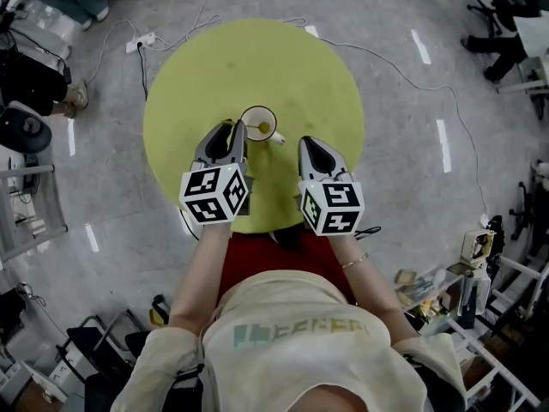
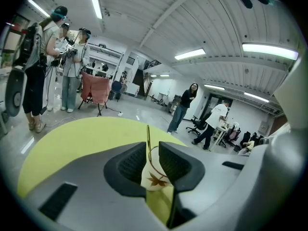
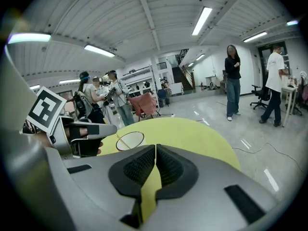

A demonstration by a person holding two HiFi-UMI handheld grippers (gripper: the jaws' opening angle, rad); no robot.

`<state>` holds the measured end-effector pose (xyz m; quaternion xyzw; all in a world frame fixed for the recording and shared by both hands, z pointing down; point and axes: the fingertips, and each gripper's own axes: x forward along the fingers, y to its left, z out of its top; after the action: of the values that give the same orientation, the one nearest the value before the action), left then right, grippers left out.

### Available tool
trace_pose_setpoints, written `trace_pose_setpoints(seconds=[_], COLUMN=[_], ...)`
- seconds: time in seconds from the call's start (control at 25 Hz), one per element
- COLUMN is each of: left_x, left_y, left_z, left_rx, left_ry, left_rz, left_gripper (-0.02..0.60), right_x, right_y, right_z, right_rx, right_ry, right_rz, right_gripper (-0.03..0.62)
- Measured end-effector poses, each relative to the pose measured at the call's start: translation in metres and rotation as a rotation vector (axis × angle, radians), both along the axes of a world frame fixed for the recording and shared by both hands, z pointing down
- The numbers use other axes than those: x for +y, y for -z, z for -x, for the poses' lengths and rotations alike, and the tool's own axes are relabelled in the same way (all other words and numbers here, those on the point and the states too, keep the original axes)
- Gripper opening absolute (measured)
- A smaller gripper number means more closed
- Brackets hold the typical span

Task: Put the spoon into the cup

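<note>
A white cup [image 1: 258, 112] with a brown leaf print stands near the middle of the round yellow-green table [image 1: 257, 58]. A thin gold spoon [image 1: 264, 128] rests inside it, its handle leaning on the rim. My left gripper [image 1: 232, 130] sits just left of the cup. In the left gripper view the jaws [image 2: 153, 153] stand a narrow gap apart, with the cup [image 2: 155, 179] and the spoon's handle [image 2: 148, 134] showing through it, beyond the tips. My right gripper [image 1: 310, 144] is right of the cup, its jaws [image 3: 155, 153] closed on nothing. The right gripper view shows the cup [image 3: 139, 139] and spoon [image 3: 121, 140] ahead to the left.
Cables and a power strip [image 1: 141, 41] lie on the floor behind the table. Several people stand around the room, and a pink chair [image 2: 94, 88] is beyond the table. Shelves with clutter [image 1: 480, 290] are at my right, and equipment is at my left.
</note>
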<state>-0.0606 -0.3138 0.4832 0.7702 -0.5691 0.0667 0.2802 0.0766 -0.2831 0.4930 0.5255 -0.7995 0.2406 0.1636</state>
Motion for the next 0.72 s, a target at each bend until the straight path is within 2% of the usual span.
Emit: trace_pose_setpoints(seconds=[0.72], left_x=[0.034], left_y=[-0.007], left_z=[0.010], left_rx=[-0.016], left_ry=[-0.043], left_rz=[0.037], left_gripper=[0.075], right_x=[0.026], right_y=[0.003], right_z=[0.014], right_rx=[-0.002], right_ry=[-0.016], right_rz=[-0.008], right_gripper=[0.037])
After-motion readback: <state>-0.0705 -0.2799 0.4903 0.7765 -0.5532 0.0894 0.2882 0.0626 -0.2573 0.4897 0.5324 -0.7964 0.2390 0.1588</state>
